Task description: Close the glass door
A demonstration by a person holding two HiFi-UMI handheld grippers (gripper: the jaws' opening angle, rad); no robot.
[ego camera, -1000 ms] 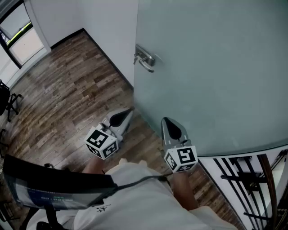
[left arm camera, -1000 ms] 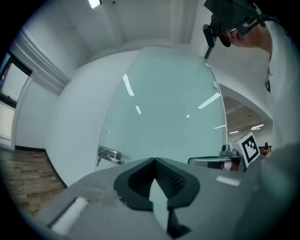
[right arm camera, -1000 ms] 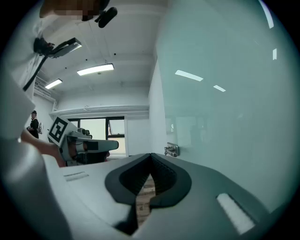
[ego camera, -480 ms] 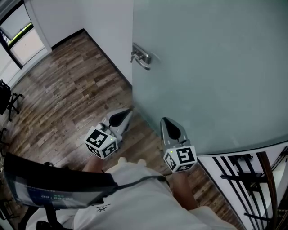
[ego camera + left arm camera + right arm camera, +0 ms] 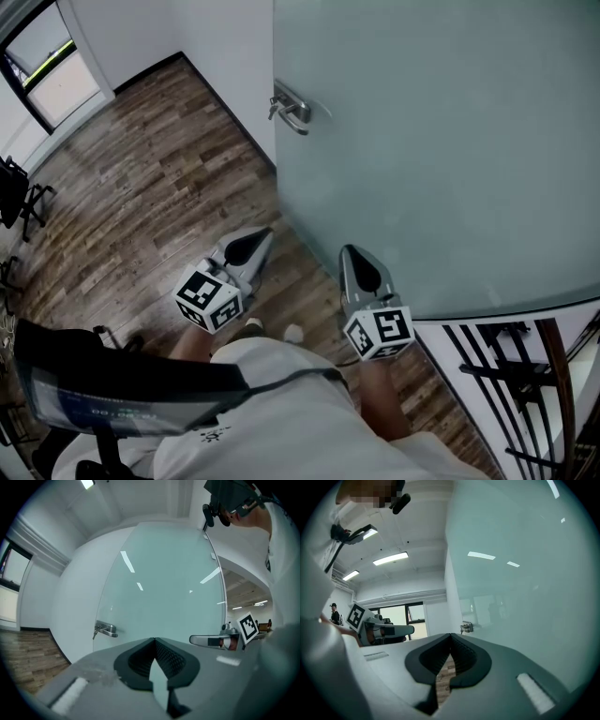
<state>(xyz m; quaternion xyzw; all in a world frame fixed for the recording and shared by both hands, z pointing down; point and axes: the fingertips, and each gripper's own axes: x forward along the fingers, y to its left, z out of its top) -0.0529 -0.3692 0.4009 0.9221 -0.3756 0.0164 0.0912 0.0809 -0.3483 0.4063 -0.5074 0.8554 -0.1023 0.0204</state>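
Glass door (image 5: 441, 141) beside closed right tongs (image 5: 352, 255)

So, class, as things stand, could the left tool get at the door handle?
Probably yes: nothing stands between the left tool and the handle on the glass door, only open wood floor; the two are apart.

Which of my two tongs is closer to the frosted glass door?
The right tongs: the pale green frosted glass door is right beside them, while the left tongs are over the brown wooden plank floor, farther from the pane.
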